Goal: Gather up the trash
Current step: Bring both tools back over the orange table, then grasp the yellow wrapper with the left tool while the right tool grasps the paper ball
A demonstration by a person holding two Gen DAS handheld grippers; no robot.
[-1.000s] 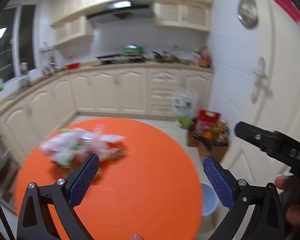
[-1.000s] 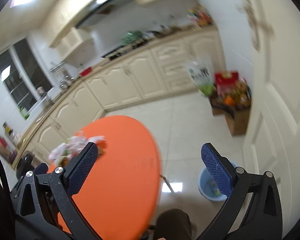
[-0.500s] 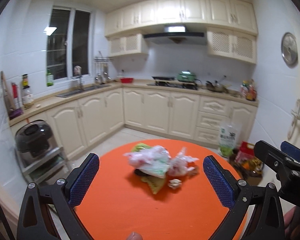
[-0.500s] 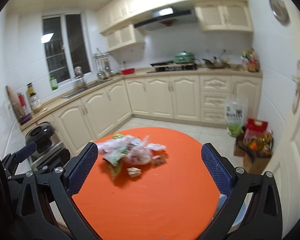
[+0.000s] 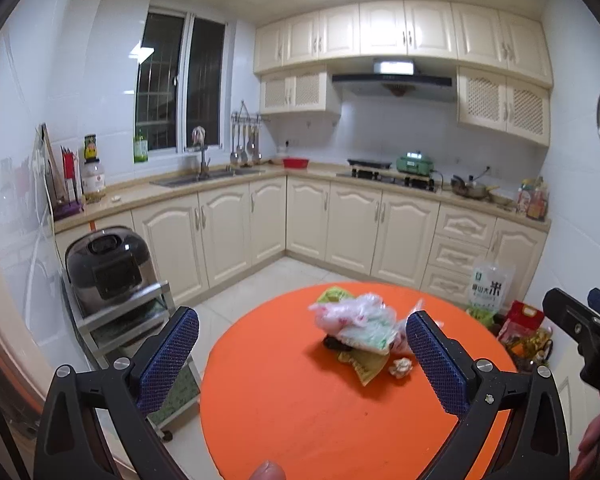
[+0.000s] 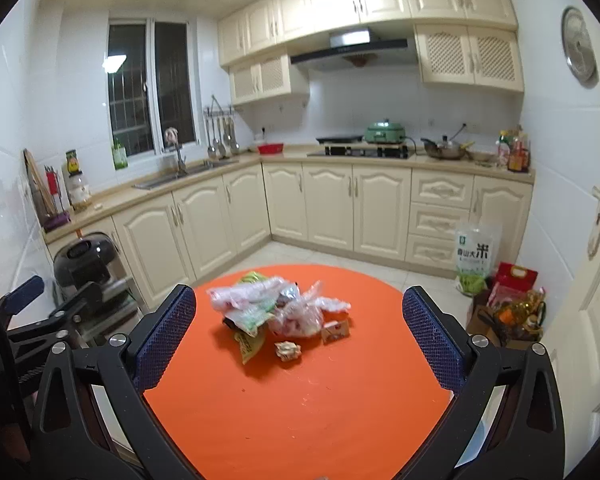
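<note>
— Cream kitchen cabinets (image 6: 332, 204) are wrapping round the back; how far is the collecting getting?

— By my reading it isn't starting yet: the trash pile (image 6: 276, 312) is sitting whole on the orange round table (image 6: 300, 408), with a crumpled paper ball (image 6: 287, 350) just beside it at six o'clock.

— And the fingers?

— The right gripper (image 6: 299, 340) is hanging with fingers spread wide, holding nothing; the pile is lying beyond them, toward eleven o'clock. The left gripper (image 5: 302, 360) is gaping too, the pile sitting near one o'clock.

Both views now swung from the door toward the trash pile (image 6: 276, 312), centred.
</note>
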